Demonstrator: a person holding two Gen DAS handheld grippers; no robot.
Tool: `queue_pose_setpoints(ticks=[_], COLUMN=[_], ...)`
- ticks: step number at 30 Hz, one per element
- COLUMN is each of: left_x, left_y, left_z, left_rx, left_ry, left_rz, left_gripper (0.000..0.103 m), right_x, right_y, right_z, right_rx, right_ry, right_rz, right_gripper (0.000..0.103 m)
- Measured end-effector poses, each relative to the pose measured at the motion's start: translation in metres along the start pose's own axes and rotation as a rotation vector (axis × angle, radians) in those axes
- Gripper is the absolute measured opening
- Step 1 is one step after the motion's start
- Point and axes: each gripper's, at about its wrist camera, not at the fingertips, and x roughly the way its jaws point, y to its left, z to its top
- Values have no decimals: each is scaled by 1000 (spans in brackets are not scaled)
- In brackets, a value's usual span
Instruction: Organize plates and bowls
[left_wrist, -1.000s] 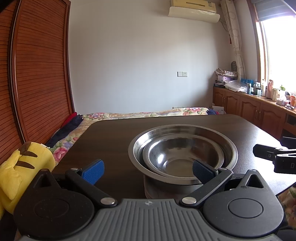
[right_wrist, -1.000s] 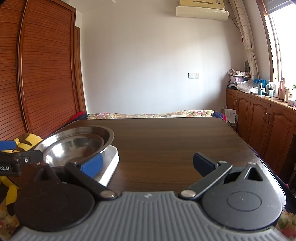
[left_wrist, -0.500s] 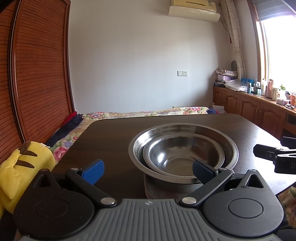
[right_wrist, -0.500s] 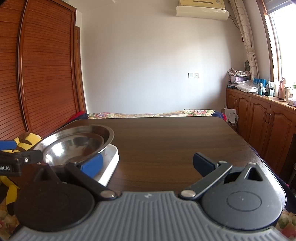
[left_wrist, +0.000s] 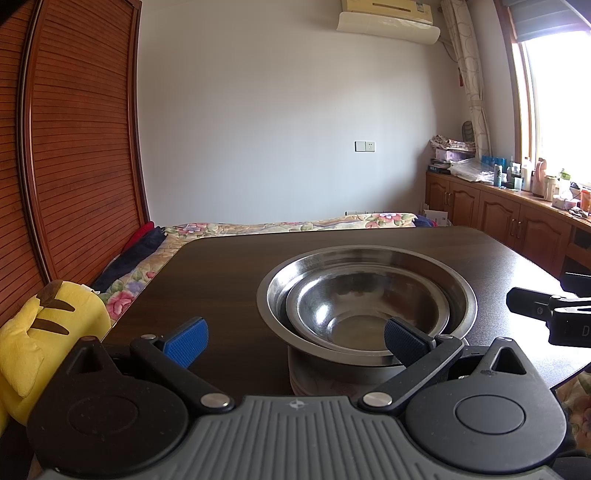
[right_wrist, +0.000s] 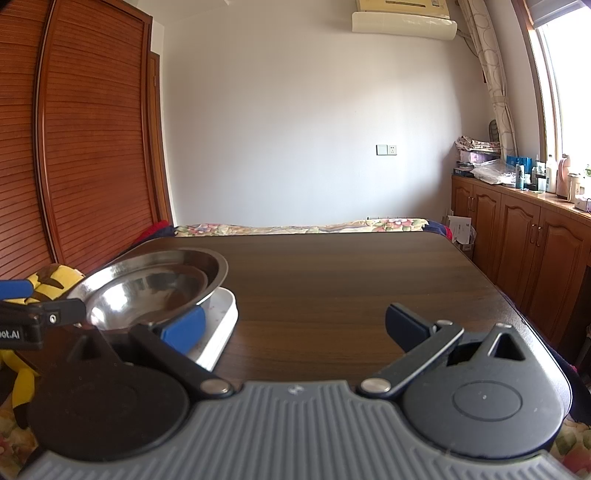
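A small steel bowl (left_wrist: 354, 314) sits nested inside a larger steel bowl (left_wrist: 458, 291), and both rest on white plates (left_wrist: 317, 380) near the front of the dark table (left_wrist: 229, 280). In the right wrist view the same steel stack (right_wrist: 155, 284) lies at the left on a white plate (right_wrist: 221, 325). My left gripper (left_wrist: 293, 338) is open just in front of the stack, its right pad over the near rim. My right gripper (right_wrist: 293, 326) is open above bare table to the right of the stack. Neither holds anything.
A yellow plush toy (left_wrist: 40, 332) sits off the table's left edge. A bed with a floral cover (left_wrist: 295, 225) lies beyond the table. Wooden cabinets (right_wrist: 524, 240) with bottles on top run along the right wall. A slatted wooden wardrobe (left_wrist: 74, 147) stands at the left.
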Motion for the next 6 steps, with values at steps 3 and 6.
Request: queue_pose_setpoints(ticks=[3,6], left_x=[0,0], left_y=[0,0], left_z=[0,0], left_rx=[0,-1], left_ry=[-1,0], left_rz=[0,1], left_gripper=[103,103], right_x=[0,0], right_y=[0,0], right_z=[0,0], right_rx=[1,1], right_ry=[1,0], right_rz=[0,-1], right_gripper=[103,103])
